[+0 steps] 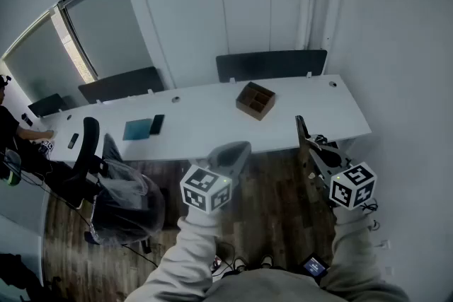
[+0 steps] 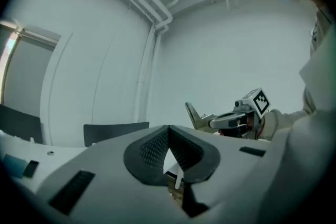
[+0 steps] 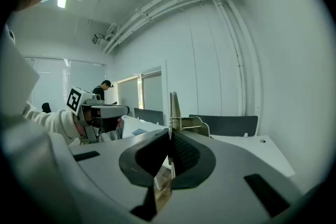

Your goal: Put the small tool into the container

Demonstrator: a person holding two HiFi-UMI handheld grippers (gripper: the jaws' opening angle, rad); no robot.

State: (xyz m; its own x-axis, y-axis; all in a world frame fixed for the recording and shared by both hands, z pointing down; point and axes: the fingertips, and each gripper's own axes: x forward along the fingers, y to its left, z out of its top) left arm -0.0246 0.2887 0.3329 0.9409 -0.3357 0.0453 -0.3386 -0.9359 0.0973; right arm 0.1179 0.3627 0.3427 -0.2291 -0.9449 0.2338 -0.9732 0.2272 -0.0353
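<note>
L gripper (image 1: 245, 147) & R gripper (image 1: 299, 122) both clenched, nothing between jaws, near side of box (image 1: 255, 100) on table (image 1: 318, 113), box contents too small to read, person (image 1: 10, 127) far left of box, cropped.

Long white table (image 1: 212, 117) ran across the middle of the head view, from the left edge to right of centre, its top mostly bare.

- Right of centre, near the far edge: brown wooden box (image 1: 255, 100), open-topped, split into compartments, set at an angle.
- Left of centre: teal flat pad (image 1: 137, 129), with a dark phone (image 1: 157, 124) just beside it on the right.
- Far left: small dark object (image 1: 73, 141), too small to identify.
- Right end: small round fitting (image 1: 333, 84) in the top.
</note>
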